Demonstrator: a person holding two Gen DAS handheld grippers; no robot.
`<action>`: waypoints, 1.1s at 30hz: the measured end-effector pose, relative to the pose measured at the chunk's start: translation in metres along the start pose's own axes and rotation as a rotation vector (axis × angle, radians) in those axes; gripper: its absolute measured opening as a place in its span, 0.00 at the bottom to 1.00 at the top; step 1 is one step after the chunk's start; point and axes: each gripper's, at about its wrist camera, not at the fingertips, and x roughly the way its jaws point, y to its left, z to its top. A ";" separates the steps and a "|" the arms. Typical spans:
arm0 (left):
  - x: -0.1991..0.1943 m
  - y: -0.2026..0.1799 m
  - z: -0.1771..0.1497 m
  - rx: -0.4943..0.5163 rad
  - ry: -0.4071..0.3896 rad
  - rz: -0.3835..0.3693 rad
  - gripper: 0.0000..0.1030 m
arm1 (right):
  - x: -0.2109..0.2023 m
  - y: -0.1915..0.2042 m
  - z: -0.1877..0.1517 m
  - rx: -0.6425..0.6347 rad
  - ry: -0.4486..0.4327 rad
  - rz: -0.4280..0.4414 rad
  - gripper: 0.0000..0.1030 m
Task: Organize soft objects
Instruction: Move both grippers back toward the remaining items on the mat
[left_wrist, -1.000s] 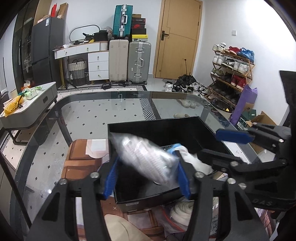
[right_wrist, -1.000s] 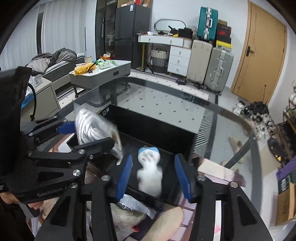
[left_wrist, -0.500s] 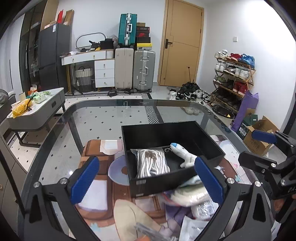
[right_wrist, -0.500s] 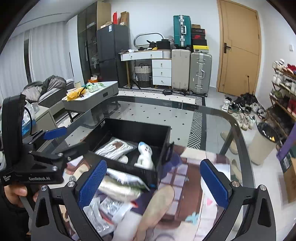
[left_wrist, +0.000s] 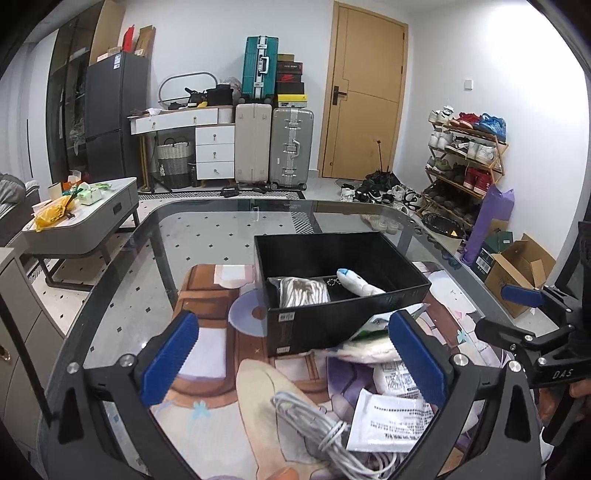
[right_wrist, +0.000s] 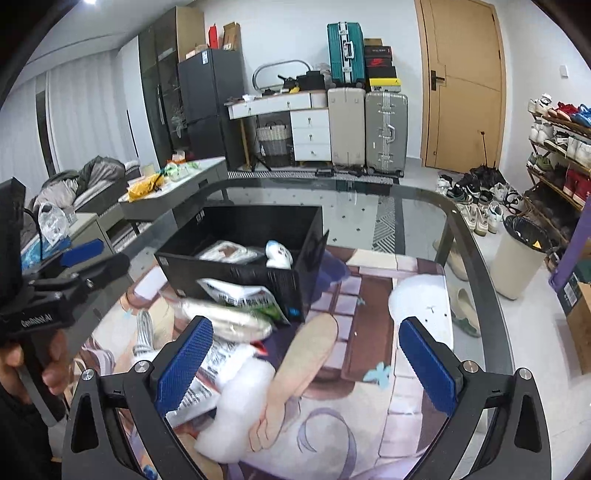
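We hold the left hand-held gripper (left_wrist: 291, 363) wide open with nothing between its ribbed blue pads (left_wrist: 168, 360), and the right hand-held gripper (right_wrist: 306, 363) is just as wide and empty. Ahead of both stands a black box (left_wrist: 332, 325) of stiff card on the glass bench (left_wrist: 207, 221). Inside it lie a clear crinkled bag of striped cloth (left_wrist: 303, 291) and, just right of it, a small white plush toy (left_wrist: 356, 283) with a blue tip. Between the box and our left gripper sit soft plastic packets (left_wrist: 391, 421) and a loose coil of white cord (left_wrist: 332, 439), resting on a printed mat (left_wrist: 210, 365).
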 end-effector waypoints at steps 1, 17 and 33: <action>-0.001 0.001 -0.002 -0.007 0.002 -0.001 1.00 | 0.000 0.001 -0.001 -0.007 0.008 -0.009 0.99; -0.006 -0.009 -0.033 0.032 0.076 0.018 1.00 | 0.026 0.007 -0.018 -0.026 0.135 0.032 0.99; 0.004 0.010 -0.053 -0.028 0.148 0.070 1.00 | 0.047 0.018 -0.032 -0.064 0.241 0.053 0.99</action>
